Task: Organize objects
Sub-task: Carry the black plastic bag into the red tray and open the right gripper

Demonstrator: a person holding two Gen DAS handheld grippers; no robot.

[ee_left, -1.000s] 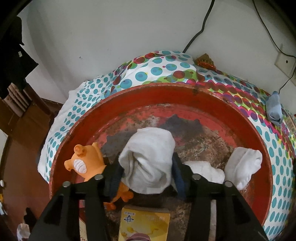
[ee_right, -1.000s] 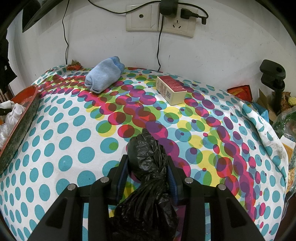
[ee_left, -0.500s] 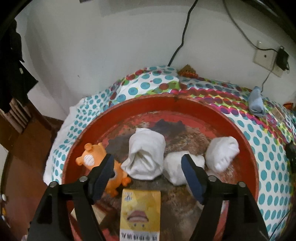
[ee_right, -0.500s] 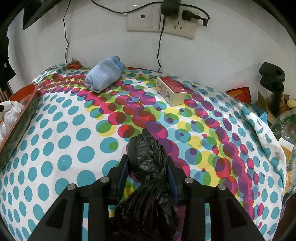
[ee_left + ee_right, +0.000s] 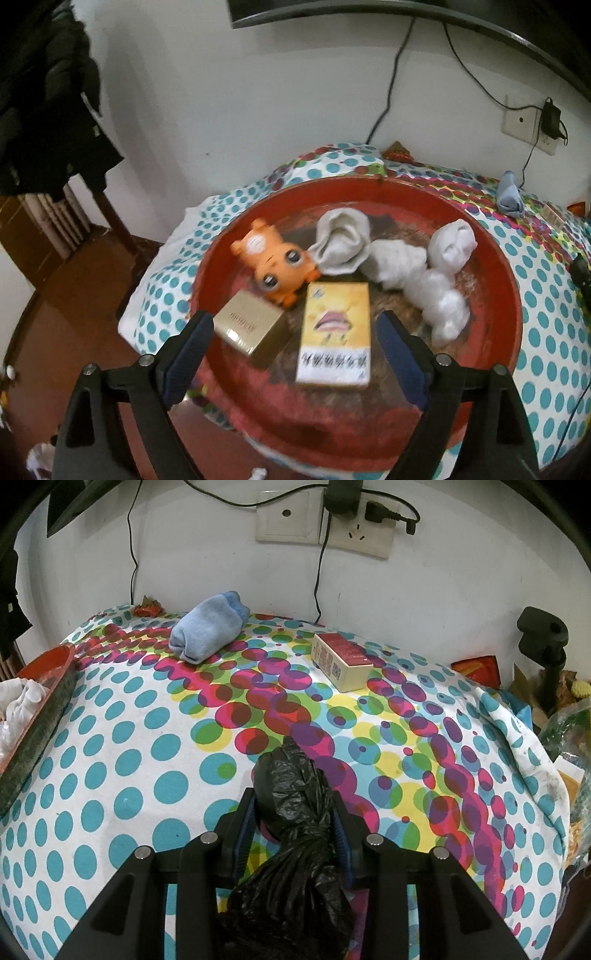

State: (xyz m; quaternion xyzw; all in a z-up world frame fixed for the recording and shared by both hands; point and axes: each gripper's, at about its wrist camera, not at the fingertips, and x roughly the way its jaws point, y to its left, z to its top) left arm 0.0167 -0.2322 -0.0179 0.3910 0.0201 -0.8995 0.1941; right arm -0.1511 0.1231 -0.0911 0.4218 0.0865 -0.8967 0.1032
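Black bag (image 5: 295, 812) pinched in right hand-held gripper (image 5: 293, 834), angled steeply down

One red tray (image 5: 491, 258) holds three white sock rolls, at (image 5: 341, 240), (image 5: 397, 264) and (image 5: 452, 242); one clear plastic bag (image 5: 445, 310); one orange toy animal (image 5: 275, 264); and two boxes, one gold (image 5: 247, 326) and one yellow (image 5: 334, 334). On the dotted cloth (image 5: 110, 775) lie one blue sock roll (image 5: 207, 631), one red-topped box (image 5: 341, 661) and one black plastic bag (image 5: 295, 812). Two tools appear, one per view: (image 5: 295, 354) and (image 5: 293, 834).
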